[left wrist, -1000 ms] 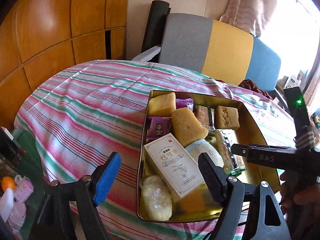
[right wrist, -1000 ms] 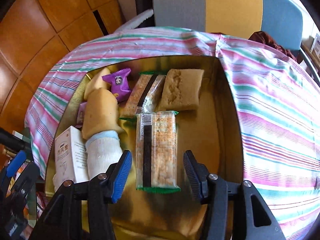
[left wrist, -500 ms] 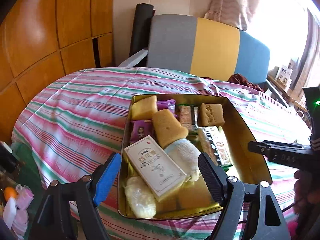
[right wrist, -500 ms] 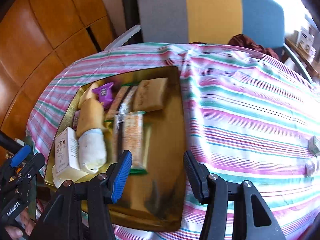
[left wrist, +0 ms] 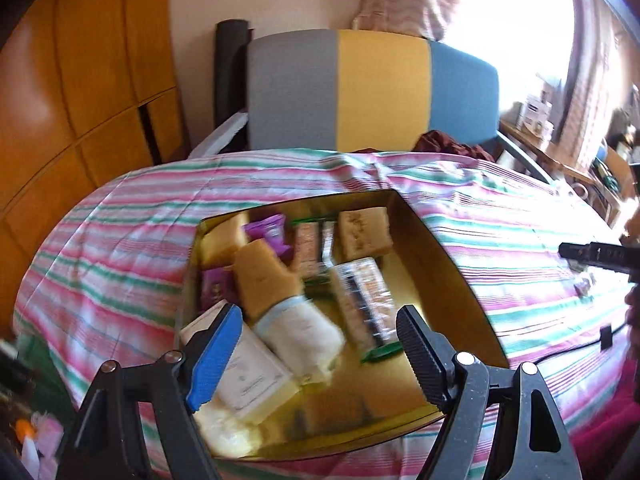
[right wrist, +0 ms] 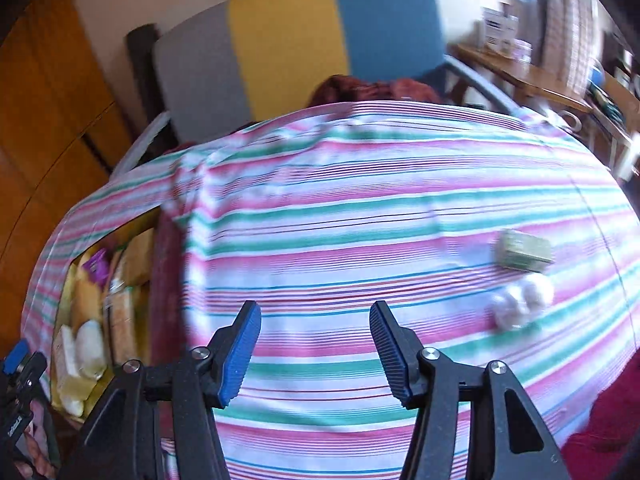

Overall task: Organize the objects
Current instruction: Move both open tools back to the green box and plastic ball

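1. At the far left of the right wrist view, the gold rectangular metal tin (right wrist: pixel 154 280) sits on the worktop covered in pink, green and white striped cloth (right wrist: pixel 360 220), already crowded with wrapped cakes, a white carton and long clear-wrapped bars
2. Over that tin the left tool (left wrist: pixel 316 350) hovers with jaws wide and nothing between them; the white carton (left wrist: pixel 248 376) and the white cloth-like bundle (left wrist: pixel 300 332) lie just under it
3. Further right, the right tool (right wrist: pixel 316 350) is also spread wide and empty above bare cloth
4. Well to its right lie the small olive-green wrapped block (right wrist: pixel 524 256) and, just beside it, a white crinkly wrapped sweet (right wrist: pixel 520 304), both outside the tin
5. Risks, as I judge them: both views are smeared, so a hurried reach could nudge the sweet away, snag a fold of cloth, or crush the soft wrapper; the packed tin leaves room mainly on its right side
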`<state>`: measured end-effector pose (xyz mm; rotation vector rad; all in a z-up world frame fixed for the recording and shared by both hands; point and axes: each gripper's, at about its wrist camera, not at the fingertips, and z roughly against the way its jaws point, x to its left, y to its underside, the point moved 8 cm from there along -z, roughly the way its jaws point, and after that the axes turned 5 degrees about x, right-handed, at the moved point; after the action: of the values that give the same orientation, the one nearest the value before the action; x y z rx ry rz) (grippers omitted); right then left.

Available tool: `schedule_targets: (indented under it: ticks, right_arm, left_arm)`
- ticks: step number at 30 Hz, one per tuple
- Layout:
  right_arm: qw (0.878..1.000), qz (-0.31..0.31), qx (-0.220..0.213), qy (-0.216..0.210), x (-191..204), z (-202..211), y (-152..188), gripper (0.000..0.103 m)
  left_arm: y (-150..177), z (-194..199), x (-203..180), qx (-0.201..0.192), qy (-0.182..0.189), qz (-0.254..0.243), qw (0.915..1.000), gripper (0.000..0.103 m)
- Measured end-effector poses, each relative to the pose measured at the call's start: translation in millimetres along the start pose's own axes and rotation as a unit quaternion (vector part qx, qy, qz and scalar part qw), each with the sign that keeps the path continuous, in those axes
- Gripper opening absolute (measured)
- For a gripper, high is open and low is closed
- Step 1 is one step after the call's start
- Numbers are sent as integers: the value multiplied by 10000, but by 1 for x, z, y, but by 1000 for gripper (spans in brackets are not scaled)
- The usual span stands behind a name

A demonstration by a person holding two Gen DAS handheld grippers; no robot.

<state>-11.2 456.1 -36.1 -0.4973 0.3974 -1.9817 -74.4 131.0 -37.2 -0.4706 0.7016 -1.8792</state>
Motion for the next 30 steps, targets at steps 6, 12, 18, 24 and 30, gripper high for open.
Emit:
schedule_targets:
  ticks: [6, 12, 18, 24, 30]
  right_arm:
    - [9953, -766, -239, 535, -92, 16, -10, 59]
    - [9808, -1709, -413, 841, -169, 20, -2, 59]
    - [9597, -2753, -380, 428, -208, 11, 16, 59]
    - [9448, -3254, -342, 164, -224, 8, 26, 59]
    - [9393, -3416, -317, -10, -226, 6, 29, 59]
  left_arm:
    - [-11, -7, -43, -6, 199, -446, 9988, 80]
    - [-20, -15, -91, 22, 378, -943, 9948, 80]
    - [-28, -24, -132, 73, 504, -1314, 9900, 80]
    - [-33, -38, -172, 181, 643, -1599, 9849, 80]
    - [-39, -55, -217, 304, 827, -1889, 9780, 80]
